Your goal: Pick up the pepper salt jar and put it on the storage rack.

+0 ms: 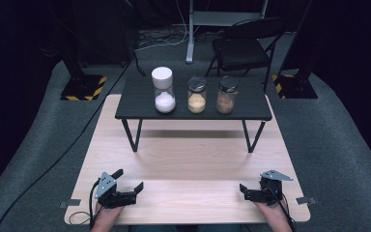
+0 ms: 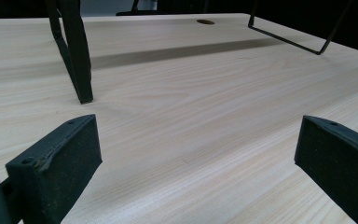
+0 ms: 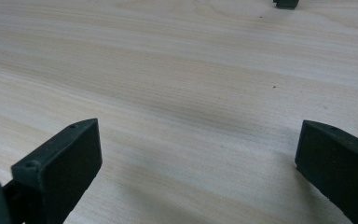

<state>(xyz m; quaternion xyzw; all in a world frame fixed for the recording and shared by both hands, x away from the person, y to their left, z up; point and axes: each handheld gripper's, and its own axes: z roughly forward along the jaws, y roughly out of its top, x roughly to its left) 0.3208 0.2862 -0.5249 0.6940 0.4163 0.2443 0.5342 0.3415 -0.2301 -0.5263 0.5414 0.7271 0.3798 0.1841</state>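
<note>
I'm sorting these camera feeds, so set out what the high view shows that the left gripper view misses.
High view alone: three jars on the black shelf, a white-lidded jar, a middle jar and a right jar, plus a folding chair behind, and the right gripper. Left gripper view alone: a round hole in the far tabletop. Both share: the wooden table, the shelf's legs, and the left gripper, fingers apart, nothing between.

A pale wooden table (image 1: 188,159) stands on grey carpet (image 1: 38,145), with dark walls around it. Behind the table, a black folding chair (image 1: 244,46) sits beside a grey metal post (image 1: 190,34). 2 black bases with yellow-and-black stripes (image 1: 82,88) flank the scene, and cables (image 1: 162,36) trail across the floor.
</note>
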